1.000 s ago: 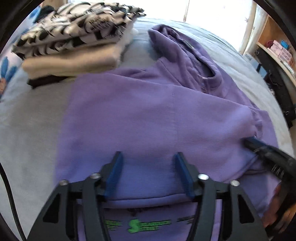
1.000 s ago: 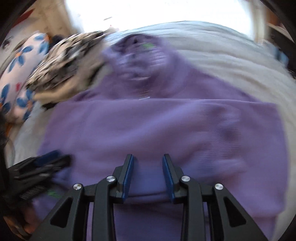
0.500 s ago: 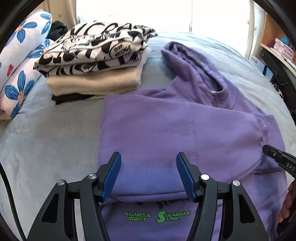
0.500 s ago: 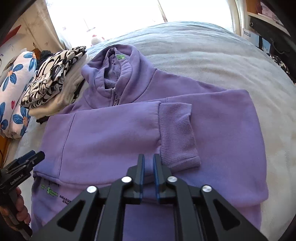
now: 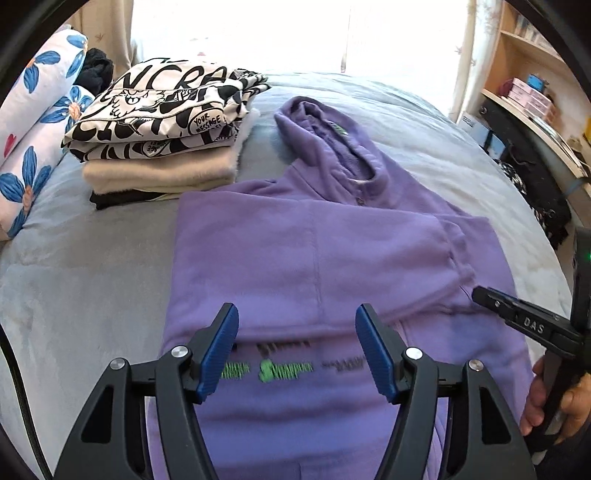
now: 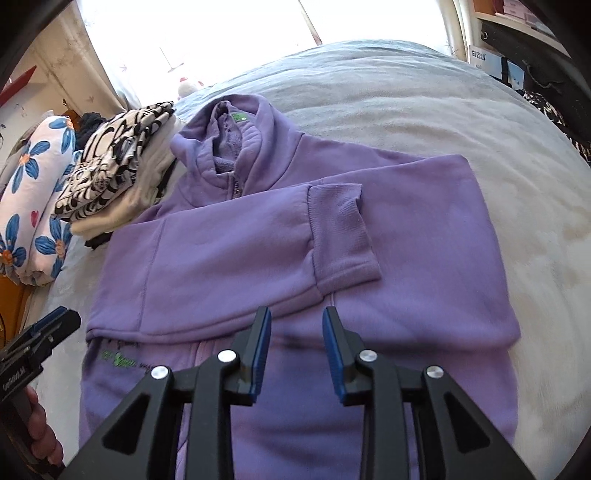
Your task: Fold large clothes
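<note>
Bedroom, daylight blown white through a window (image 5: 295, 33) at the far end. Wide bed under a pale grey, plush blanket (image 5: 85, 280), slightly rumpled. Purple zip hoodie (image 6: 424, 266) flat in the middle of that blanket, front up, collar toward the window, one sleeve folded across the chest with its ribbed cuff (image 6: 343, 236) near the centre zip; green lettering (image 5: 284, 367) low on the front. Beside the collar, a stack of folded clothes (image 5: 162, 147): black-and-white print on top, cream below, something black at the bottom. Farther left, white pillows with blue flowers (image 5: 33, 147). Wooden shelving with boxes (image 5: 528, 92) along the right wall, dark clutter below it.

Left gripper (image 5: 297, 347) above the hoodie's lower front, blue pads well apart, nothing between them. Right gripper (image 6: 297, 350) above the zip line, jaws just widened from nearly closed, nothing between them.
</note>
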{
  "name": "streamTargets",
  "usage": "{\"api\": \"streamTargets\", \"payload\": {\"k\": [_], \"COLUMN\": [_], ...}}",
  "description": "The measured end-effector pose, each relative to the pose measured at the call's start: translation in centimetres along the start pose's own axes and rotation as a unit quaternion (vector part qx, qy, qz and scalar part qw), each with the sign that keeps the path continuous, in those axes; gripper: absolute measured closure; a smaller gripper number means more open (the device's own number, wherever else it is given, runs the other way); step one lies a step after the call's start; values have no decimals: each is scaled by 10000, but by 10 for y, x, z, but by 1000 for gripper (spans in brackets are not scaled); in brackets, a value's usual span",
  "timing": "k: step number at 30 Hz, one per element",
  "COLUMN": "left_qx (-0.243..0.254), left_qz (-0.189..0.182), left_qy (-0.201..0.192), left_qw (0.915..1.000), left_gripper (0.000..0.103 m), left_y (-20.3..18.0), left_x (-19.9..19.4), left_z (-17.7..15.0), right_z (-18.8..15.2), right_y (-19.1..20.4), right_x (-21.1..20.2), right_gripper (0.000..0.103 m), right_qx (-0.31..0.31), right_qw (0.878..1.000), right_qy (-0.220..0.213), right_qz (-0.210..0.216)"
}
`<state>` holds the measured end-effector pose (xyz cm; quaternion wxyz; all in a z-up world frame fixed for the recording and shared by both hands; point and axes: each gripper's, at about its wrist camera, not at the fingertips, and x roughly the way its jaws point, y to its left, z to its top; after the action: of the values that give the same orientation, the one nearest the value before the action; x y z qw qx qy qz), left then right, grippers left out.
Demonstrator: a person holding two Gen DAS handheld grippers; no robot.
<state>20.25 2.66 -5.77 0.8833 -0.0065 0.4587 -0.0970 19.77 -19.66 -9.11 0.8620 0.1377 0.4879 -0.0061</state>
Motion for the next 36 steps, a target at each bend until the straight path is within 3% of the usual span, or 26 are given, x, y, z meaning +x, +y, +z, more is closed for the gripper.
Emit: {"api": "streamTargets", "payload": {"k": [13, 19, 26, 36], "left_qx": [-15, -284, -608, -1413], "left_qz": [368, 620, 843, 6], "left_qy": [91, -66, -24, 958], "left_qw": [9993, 9977, 9946, 9853], "left_gripper": [38, 37, 31, 31], "left_y": [3, 29, 67, 120], "left_x": [-74, -119, -149, -120], "left_z": [-54, -83, -126, -208], "right_z": [-41, -66, -109, -176], "right_y": [25, 34, 23, -29], "right_x": [-88, -145, -178, -183], "right_gripper": [73, 47, 44, 44], "right_qx": [-212, -445, -505, -446], "right_qw": [9988, 9949, 9942, 9968], "right_qy": [-429, -909, -953, -485], "right_qz": [95, 37, 1, -449]}}
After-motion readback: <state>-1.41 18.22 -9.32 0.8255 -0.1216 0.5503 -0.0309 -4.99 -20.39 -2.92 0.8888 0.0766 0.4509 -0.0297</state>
